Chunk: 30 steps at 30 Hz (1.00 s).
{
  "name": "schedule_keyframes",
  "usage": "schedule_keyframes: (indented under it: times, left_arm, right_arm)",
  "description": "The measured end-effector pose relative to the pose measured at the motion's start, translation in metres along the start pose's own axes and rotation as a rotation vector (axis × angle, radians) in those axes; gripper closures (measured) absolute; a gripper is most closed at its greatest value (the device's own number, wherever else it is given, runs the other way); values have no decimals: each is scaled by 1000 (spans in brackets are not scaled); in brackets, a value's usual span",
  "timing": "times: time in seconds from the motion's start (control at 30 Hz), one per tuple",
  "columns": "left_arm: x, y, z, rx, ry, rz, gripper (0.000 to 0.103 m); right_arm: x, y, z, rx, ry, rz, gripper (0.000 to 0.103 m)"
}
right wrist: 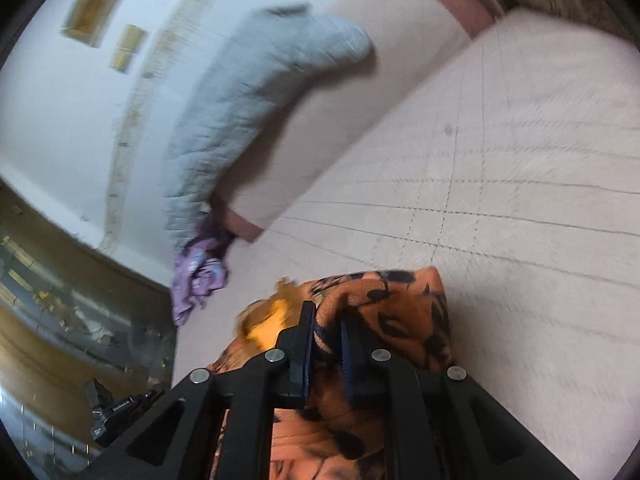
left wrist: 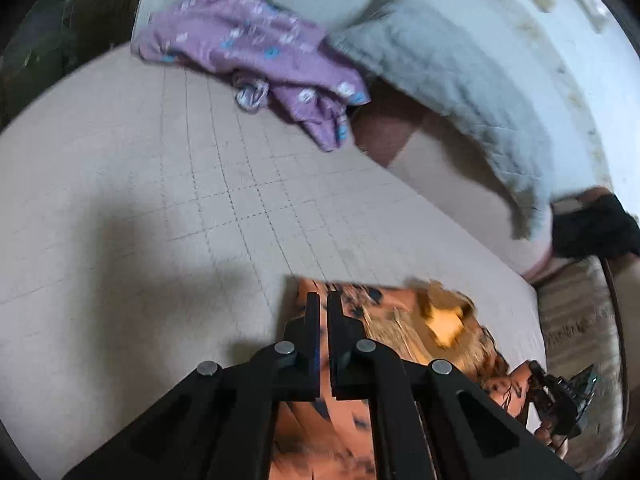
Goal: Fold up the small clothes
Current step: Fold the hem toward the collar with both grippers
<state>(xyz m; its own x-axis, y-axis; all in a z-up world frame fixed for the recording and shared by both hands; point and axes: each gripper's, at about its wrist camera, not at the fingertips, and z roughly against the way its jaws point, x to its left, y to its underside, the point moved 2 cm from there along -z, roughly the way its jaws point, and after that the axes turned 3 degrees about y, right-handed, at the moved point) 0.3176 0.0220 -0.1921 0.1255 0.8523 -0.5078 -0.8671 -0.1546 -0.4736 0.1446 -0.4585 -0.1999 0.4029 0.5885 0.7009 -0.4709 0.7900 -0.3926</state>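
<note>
Right wrist: right tongs (right wrist: pixel 325 320) clamp orange garment (right wrist: pixel 400 308) over bed (right wrist: pixel 520 160).

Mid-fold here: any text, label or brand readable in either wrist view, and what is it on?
No text can be read for certain.
Black device at lower left of the right wrist view: a small white label, too blurred to read.
Wall frames: no legible writing.
Orange garment and purple garment: printed patterns only, no words.

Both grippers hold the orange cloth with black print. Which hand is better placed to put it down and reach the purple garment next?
Probably the left gripper: the purple printed garment lies open ahead of it on the beige bed cover. From the right gripper it looks farther off, at the side.
</note>
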Motion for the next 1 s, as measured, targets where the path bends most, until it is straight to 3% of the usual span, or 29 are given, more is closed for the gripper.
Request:
schedule_keyframes:
  times: [0.07,0.17,0.27,0.37,0.47,0.63,0.83,1.0]
  left_arm:
    - [9,-9,-24,20,-11,39,100]
    - [19,-8,-33,25,-10,86,100]
    - [34,7,-10,1,-29,167,100]
    - [49,36,19,-27,-18,243,100]
    - [52,68,30,32,-54,249,100]
    - [31,79,31,65,14,195,100]
    - [12,68,19,120,187,191,98]
    - [7,50,-15,155,186,209,97]
  right_arm:
    - [-7,-13,-31,24,12,-33,91]
    - [-28,-30,-70,95,-69,-165,91]
    - [-48,-35,-87,117,-122,-290,90]
    - [-58,-30,-90,100,-122,-303,90]
    - [-59,-26,-80,75,-124,-294,90]
    - [-52,-16,-68,38,-90,-253,89]
    - [-57,-8,-54,29,-82,-262,88]
    - [-43,-12,-53,59,-93,-214,87]
